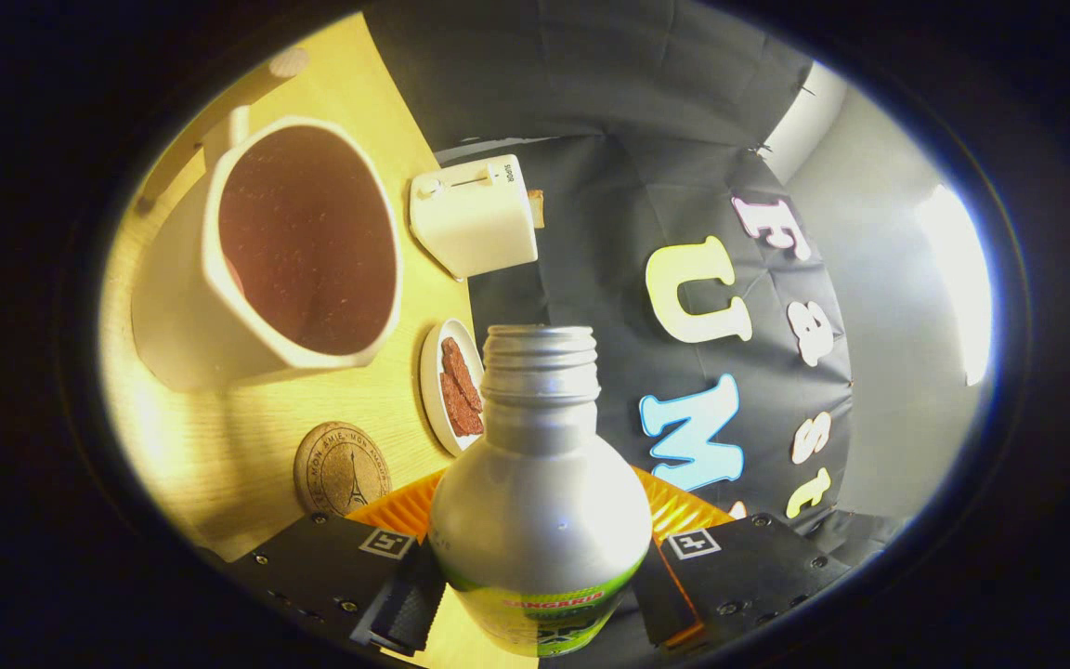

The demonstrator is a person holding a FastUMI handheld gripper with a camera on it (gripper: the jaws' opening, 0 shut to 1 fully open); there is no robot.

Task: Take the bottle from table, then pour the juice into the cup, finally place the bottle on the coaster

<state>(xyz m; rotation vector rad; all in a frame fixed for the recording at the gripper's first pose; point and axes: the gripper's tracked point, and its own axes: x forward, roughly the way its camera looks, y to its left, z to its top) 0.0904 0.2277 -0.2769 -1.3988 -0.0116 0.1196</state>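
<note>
Pouring step, by the look of it: hand-held gripper point(540, 581) clamped on the bottle point(540, 502), uncapped, tilted beside the cup point(289, 251). Next, probably: mouth over the rim, then down onto the coaster point(342, 469) on the surface point(210, 446).

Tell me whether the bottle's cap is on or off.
Off: the bottle, held between the gripper fingers, shows bare screw threads and an uncovered neck.
</note>
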